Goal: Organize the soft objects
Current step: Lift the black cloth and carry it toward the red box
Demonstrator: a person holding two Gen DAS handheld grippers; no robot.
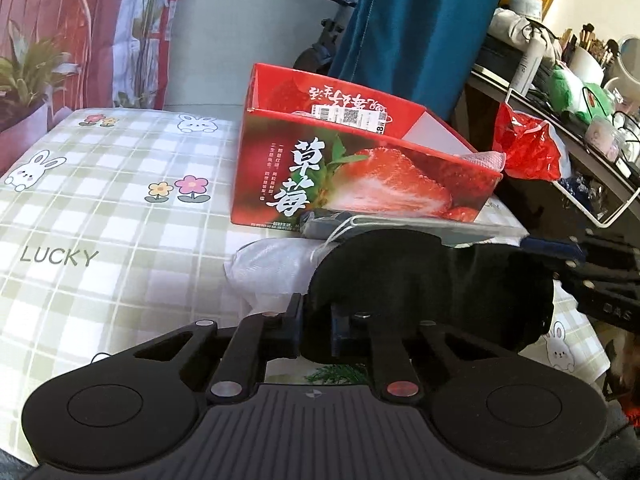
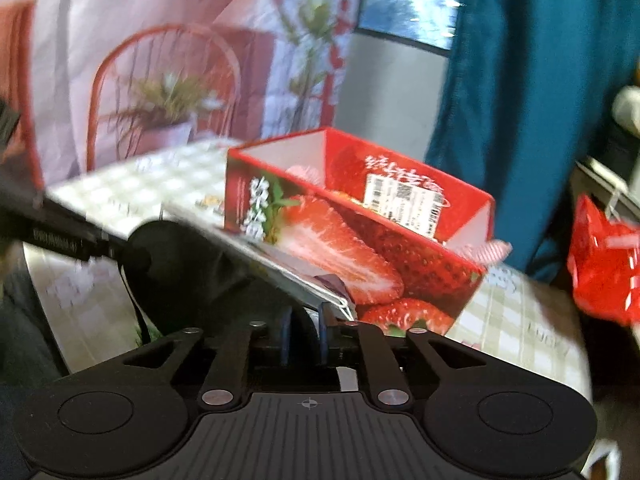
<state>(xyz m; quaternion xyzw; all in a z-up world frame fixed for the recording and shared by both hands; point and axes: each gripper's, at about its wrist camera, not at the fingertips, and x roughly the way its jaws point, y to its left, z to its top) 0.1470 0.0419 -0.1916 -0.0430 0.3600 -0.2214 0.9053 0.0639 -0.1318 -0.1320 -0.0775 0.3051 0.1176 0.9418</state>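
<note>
A black soft cloth (image 1: pixel 440 280) hangs stretched between both grippers above the checked tablecloth (image 1: pixel 100 200). My left gripper (image 1: pixel 316 332) is shut on its left end, with the fabric bunched between the fingers. My right gripper (image 1: pixel 568 256) enters from the right and pinches the other end. In the blurred right wrist view, the right gripper (image 2: pixel 304 336) has its blue pads close together on the black cloth (image 2: pixel 192 264), beside the edge of a clear plastic packet (image 2: pixel 280 276). A white soft bundle (image 1: pixel 272 268) lies under the cloth. The red strawberry box (image 1: pixel 360 176) stands open just behind.
A pink-white cloth (image 1: pixel 484 158) pokes out of the box's right corner. A red plastic bag (image 1: pixel 524 148) hangs to the right, below a cluttered shelf (image 1: pixel 560 80). A blue curtain (image 1: pixel 420 20) hangs behind the box. The left of the tablecloth shows only printed rabbits and flowers.
</note>
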